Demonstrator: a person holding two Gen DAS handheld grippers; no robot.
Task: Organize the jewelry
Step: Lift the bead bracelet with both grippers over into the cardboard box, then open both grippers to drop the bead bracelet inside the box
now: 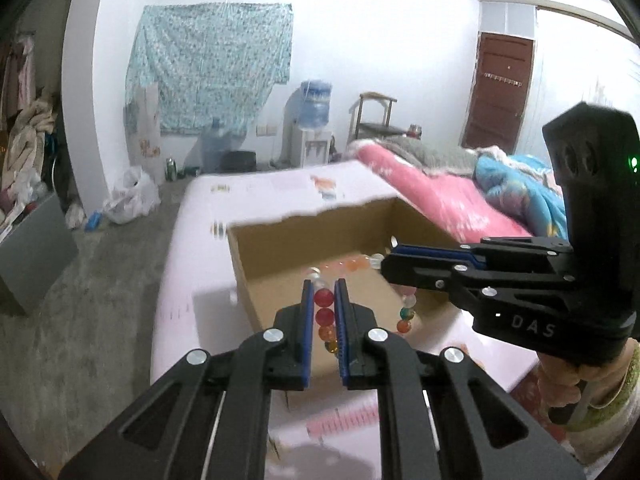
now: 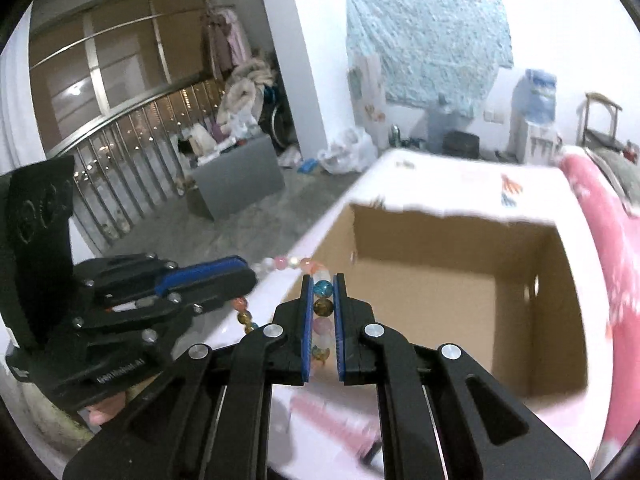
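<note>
While both sets of jaws stand nearly together, each clamps a different stretch of the same strand.

Left gripper [image 1: 324, 284]: jaws pressed in on red and orange beads; in the right wrist view it comes in from 9 o'clock [image 2: 250, 276].
Right gripper [image 2: 323, 278]: jaws pressed in on a blue, an amber and a pale pink bead; in the left wrist view it reaches in from 3 o'clock [image 1: 387, 254].
Beaded bracelet [image 1: 325, 307]: a string of round beads in red, orange, pink, clear and blue, held between the 2 grippers; in the right wrist view [image 2: 322, 289] it runs from the left gripper's tip toward 3 o'clock and into the right gripper's pads.
Cardboard box [image 1: 280, 248]: open-topped, brown inside, torn along its far rim, lying beyond the bracelet toward 12 o'clock; whether the beads touch it cannot be told.
Pink sheet [image 1: 256, 188]: the bed surface under the box.
Pink quilt [image 1: 424, 192]: bunched at 2 o'clock of the box.
Hand [image 1: 576, 376]: gripping the right gripper's handle at 4 o'clock.
</note>
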